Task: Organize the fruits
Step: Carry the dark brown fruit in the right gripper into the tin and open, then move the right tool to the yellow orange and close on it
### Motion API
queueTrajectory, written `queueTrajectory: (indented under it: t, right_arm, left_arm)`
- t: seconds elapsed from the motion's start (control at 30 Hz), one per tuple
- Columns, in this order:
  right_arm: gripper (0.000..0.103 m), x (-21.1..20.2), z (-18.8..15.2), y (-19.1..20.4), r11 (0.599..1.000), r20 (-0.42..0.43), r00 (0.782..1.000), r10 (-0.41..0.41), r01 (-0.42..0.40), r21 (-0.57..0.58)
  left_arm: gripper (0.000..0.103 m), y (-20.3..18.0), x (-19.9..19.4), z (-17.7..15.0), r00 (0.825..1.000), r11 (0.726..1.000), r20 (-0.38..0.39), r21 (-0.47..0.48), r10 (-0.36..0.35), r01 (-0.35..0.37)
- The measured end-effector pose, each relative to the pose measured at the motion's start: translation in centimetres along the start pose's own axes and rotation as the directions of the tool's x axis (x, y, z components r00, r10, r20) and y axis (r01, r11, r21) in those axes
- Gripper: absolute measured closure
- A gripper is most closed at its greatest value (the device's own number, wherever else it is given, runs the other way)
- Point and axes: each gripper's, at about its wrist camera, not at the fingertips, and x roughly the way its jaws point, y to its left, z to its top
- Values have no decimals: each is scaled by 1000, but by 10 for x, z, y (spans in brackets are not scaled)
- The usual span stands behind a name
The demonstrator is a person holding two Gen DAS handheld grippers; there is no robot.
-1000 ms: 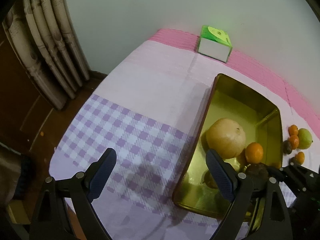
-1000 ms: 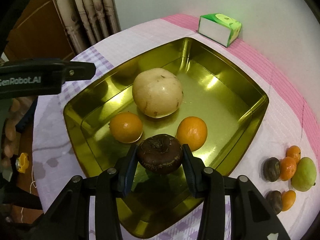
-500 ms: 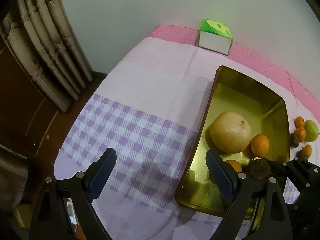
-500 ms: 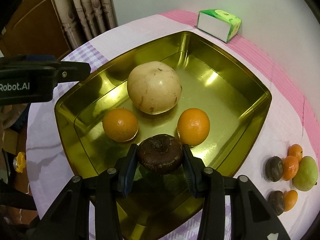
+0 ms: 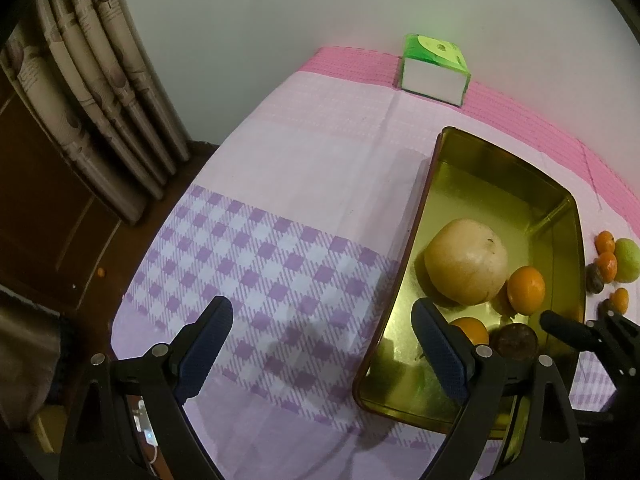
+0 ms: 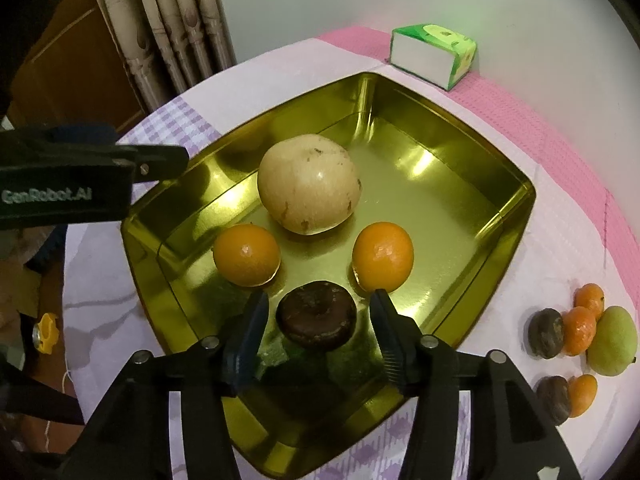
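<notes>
Right tool (image 6: 318, 330) sits spread open around the dark fruit (image 6: 316, 314) resting in the gold tray (image 6: 516, 216), left tool (image 5: 320, 344) open over the tabletop (image 5: 280, 200); fruit looks light, wrinkly, probably soft-ish, so best pinched gently across its sides.

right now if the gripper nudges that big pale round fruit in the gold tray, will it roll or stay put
The big pale fruit looks nearly spherical and smooth, so it would probably roll on the glossy gold tray. It dwarfs the oranges, so it is likely heavy and slow to start. The tray walls should stop it.
</notes>
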Motion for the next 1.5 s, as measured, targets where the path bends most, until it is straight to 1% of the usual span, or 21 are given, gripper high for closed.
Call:
queueTrajectory:
  t: [0.2,0.27,0.47,0.57,0.73,0.9,1.0,1.1,1.23,1.4,1.5]
  right_arm:
    - [51,-20,1,-5,1000,44,999,6,-7,28]
    - [49,-29,0,-8,999,63,998,4,-6,42]
    - [46,-49,-15,-35,994,91,995,-32,22,110]
    - [46,-55,-28,-60,984,83,994,-69,54,169]
    - [46,-67,-54,-113,946,63,989,-135,110,304]
    - [46,-78,-77,-155,903,36,977,-212,182,388]
    - [46,-81,-89,-173,882,19,971,-238,208,424]
    - [46,-79,-97,-184,869,3,967,-253,226,441]
    - [47,-73,-99,-192,861,-13,967,-253,231,452]
    - [50,-64,-96,-198,857,-24,967,-255,238,456]
    - [51,-60,-96,-205,848,-30,966,-258,241,471]
  left_arm:
    - [12,0,0,0,1000,1000,-5,10,1,-1]
    - [12,-1,0,-1,1000,1000,-2,12,0,0]
    - [12,-5,-2,-1,1000,1000,12,26,12,-13]
    - [12,-7,-2,-1,1000,999,10,31,17,-17]
    - [12,-8,-2,-2,1000,1000,7,27,15,-16]
    - [12,-7,-2,-3,1000,1000,2,24,15,-15]
    - [12,-5,-2,-3,1000,1000,-4,16,-1,1]
    - [12,-5,-3,-3,1000,1000,1,15,-9,9]
    - [12,-8,-2,-3,1000,1000,5,27,-6,6]
    - [12,-11,-2,-3,1000,999,8,42,0,-1]
    - [12,-13,-3,-3,1000,999,14,44,-7,6]
